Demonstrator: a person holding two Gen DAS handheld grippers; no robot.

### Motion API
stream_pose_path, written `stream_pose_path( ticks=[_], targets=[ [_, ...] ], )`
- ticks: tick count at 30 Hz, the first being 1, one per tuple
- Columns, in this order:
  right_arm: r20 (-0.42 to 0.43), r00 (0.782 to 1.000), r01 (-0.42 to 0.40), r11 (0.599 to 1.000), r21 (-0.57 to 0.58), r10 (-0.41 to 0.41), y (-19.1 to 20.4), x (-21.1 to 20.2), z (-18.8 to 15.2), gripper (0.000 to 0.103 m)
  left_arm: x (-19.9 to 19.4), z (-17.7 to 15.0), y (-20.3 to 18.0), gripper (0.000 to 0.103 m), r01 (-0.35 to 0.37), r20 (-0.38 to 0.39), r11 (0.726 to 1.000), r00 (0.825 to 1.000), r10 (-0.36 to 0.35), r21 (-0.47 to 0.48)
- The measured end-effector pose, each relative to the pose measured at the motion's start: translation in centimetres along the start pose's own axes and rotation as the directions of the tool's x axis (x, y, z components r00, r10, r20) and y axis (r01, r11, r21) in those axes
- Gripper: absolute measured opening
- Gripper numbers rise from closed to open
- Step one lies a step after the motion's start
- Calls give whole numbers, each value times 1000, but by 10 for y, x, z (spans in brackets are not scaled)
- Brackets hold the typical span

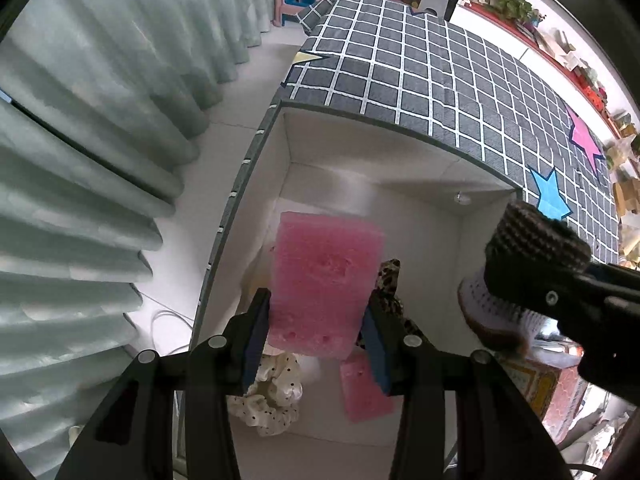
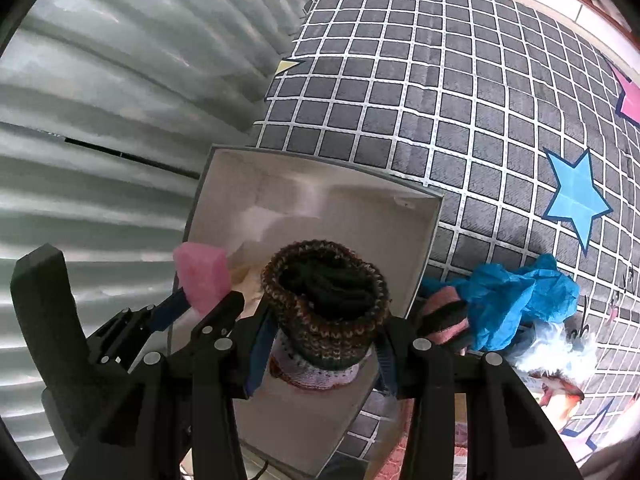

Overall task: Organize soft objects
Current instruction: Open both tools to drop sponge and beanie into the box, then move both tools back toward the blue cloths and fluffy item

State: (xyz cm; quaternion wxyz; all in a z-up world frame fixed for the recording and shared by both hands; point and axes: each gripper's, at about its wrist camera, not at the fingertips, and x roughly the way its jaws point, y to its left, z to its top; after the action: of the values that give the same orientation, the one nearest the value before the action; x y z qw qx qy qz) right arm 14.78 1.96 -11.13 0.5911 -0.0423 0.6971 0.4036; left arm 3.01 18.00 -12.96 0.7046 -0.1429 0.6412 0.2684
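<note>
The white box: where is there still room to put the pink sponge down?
Bare floor lies along the white box's far wall and right side. The near left is crowded: a polka-dot scrunchie, another pink sponge and a leopard scrunchie.

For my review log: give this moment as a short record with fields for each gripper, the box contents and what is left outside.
left gripper: shut on pink sponge, over the box
right gripper: shut on knitted item, over the box
box: white, open; holds second pink sponge, dotted scrunchie, leopard scrunchie
outside: blue fabric on checked cover
</note>
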Motion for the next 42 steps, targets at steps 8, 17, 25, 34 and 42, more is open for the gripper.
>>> stream_pose_path(
  ticks=[8,17,25,34,42],
  targets=[
    [-4,1000,-20,1000,5,20,-1,1,0,47,2,0,-4,62,16,-14,1000,1000,-17,-4],
    [8,999,-53,998,18,52,-3,-5,-1,69,0,0,-2,85,18,-16,999,1000,-19,-33],
    [30,999,-30,999,26,30,-4,-12,-4,91,-7,-3,1,103,50,4,997,999,-50,-55],
    [39,999,-13,999,31,12,-6,-17,-6,91,-14,-5,2,103,64,6,996,998,-63,-62],
    [61,998,-10,999,36,8,-11,-27,-11,91,-24,-7,-3,103,73,6,996,997,-73,-46]
  ],
)
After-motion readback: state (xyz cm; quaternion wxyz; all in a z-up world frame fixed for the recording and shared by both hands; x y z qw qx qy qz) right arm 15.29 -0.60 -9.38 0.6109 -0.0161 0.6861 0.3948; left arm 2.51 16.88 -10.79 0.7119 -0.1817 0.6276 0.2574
